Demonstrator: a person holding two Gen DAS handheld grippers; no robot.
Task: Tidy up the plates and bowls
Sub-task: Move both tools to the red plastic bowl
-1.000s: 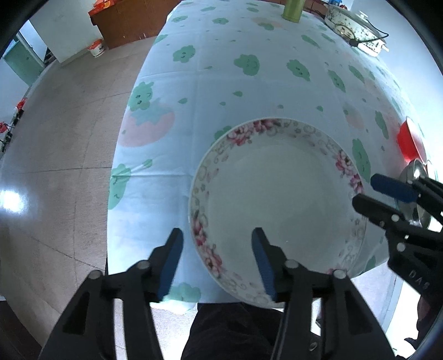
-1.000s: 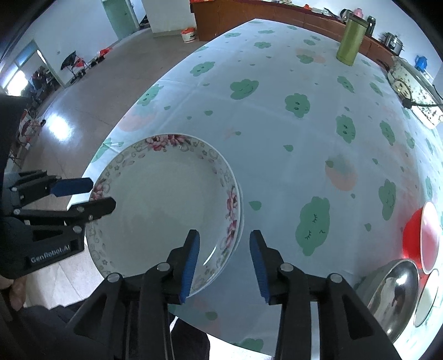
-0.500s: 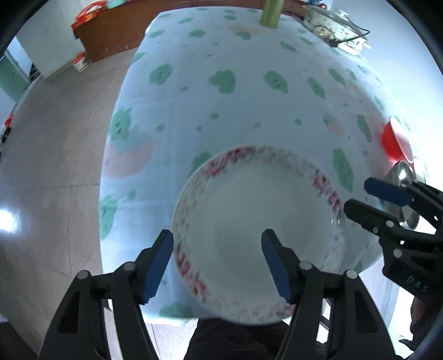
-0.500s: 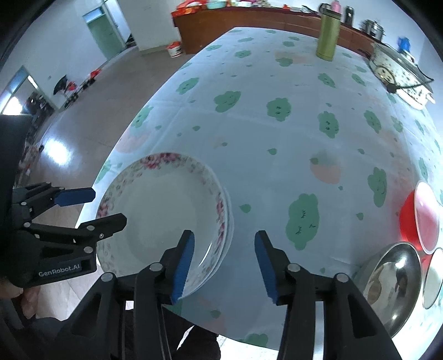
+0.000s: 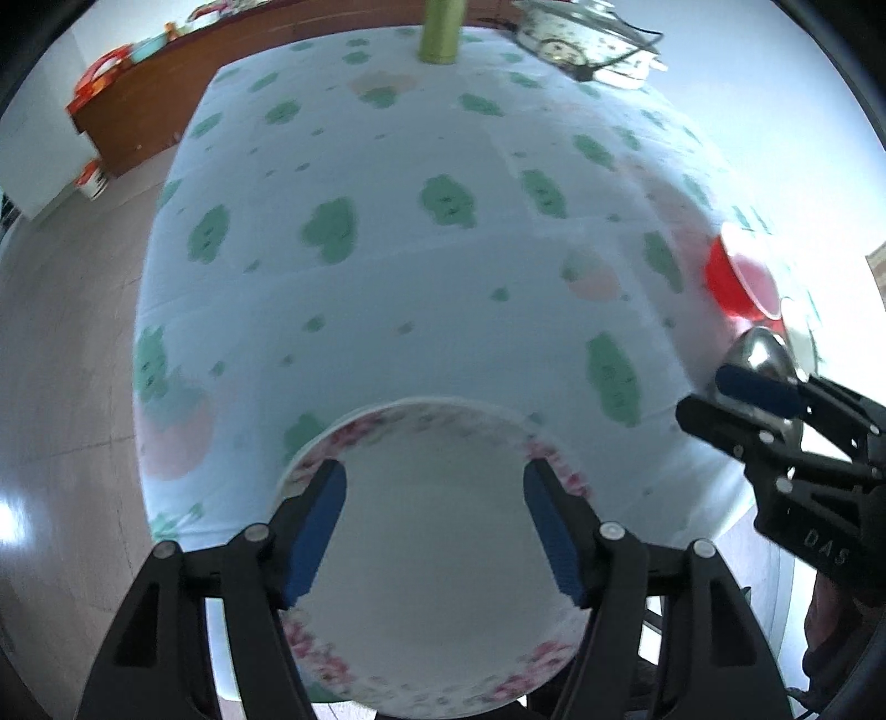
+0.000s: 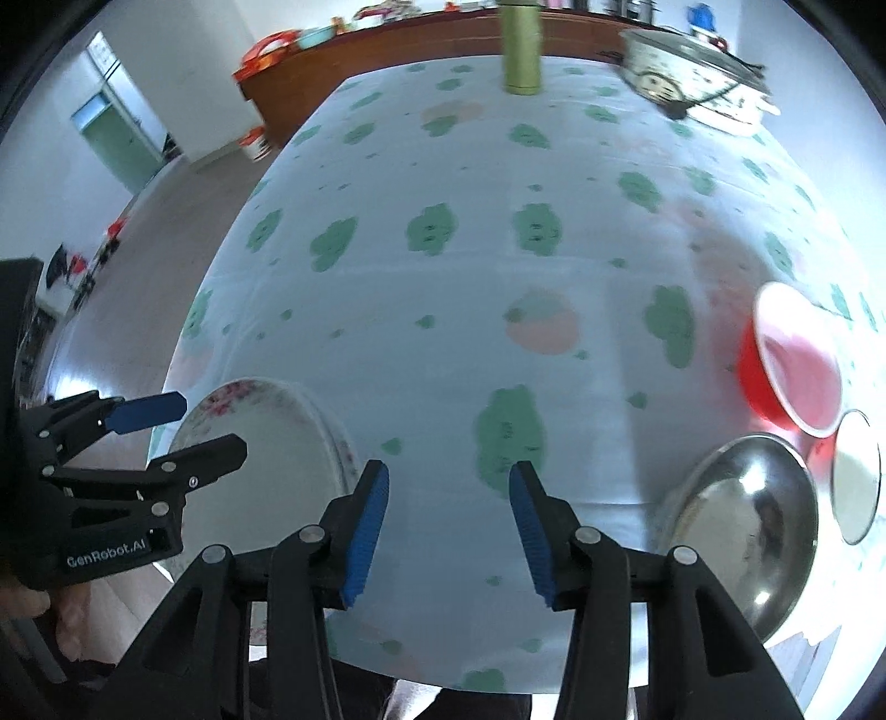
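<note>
Floral-rimmed plates sit stacked at the near edge of the tabletop, free of both grippers.
Left gripper hangs over the top plate with its jaws set wide and nothing between the pads; right gripper is part-open and empty over bare cloth just beside the stack. I judge the plates glazed ceramic: stiff, fairly heavy, slick and quick to chip, so the rim is the place to pinch, one pad above and one below, lifting level. The stack overhangs the near edge, so a nudge could tip it off. Further right, well apart, stand a steel bowl, a red bowl and a small pale dish; a green bottle and a lidded electric pan stand at the far end. Nothing blocks the way between.
</note>
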